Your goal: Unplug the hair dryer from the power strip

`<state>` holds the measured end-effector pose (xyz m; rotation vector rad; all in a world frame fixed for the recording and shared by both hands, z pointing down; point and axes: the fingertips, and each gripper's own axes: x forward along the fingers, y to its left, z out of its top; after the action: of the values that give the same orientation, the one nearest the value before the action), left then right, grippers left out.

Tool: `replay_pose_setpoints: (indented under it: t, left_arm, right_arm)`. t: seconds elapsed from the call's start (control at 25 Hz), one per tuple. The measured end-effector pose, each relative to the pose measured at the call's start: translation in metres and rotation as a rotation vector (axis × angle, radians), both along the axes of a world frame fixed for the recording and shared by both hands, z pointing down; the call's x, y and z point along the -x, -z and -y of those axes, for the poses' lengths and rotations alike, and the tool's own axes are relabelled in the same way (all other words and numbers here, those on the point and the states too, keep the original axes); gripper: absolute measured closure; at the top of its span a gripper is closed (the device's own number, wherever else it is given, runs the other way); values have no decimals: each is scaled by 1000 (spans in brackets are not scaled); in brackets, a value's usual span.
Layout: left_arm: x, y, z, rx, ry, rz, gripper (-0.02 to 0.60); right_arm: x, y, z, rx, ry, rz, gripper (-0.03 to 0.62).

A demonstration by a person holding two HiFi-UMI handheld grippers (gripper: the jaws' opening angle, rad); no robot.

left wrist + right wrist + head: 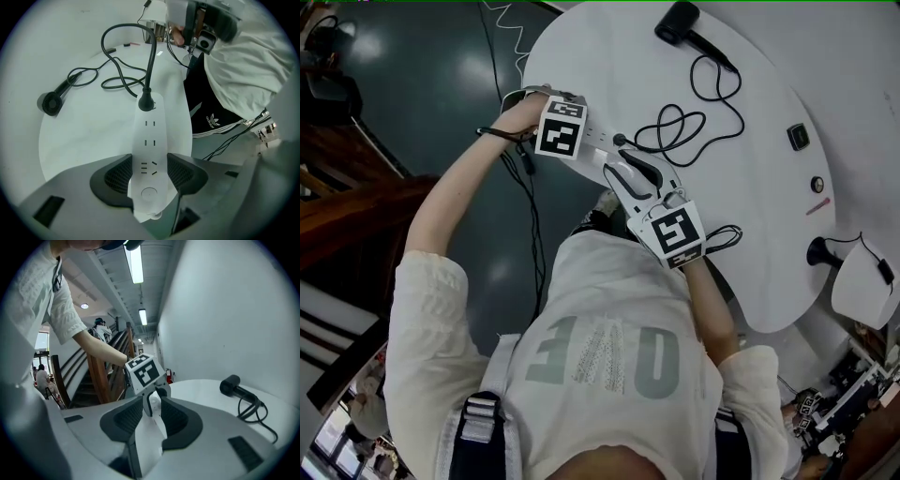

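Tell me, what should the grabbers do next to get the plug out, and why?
Probably ease the right gripper forward until its open jaws straddle the black plug. They are not around it yet. The plug sits in the power strip, which the left gripper clamps steady.

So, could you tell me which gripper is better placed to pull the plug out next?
The right gripper: its jaws stand open close to the plug, while the left gripper is clamped on the power strip and can steady it.
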<state>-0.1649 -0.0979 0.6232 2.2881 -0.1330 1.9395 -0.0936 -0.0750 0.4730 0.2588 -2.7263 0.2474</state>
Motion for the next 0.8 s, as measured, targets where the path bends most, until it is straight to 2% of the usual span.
replay_pose_setpoints:
  t: [0.28,0.44,0.8]
  left_arm:
    - [0,0,2,-10,8,-6,342]
    - [-1,1,1,-4,3,-1,342]
    - [1,2,-1,4,-1,7,342]
  right_arm:
    - [-11,-72,14,11,-92,-132,470]
    - [-6,-82,30,-18,-136,-150,468]
    - [17,-88,47,-28,-143,-138,469]
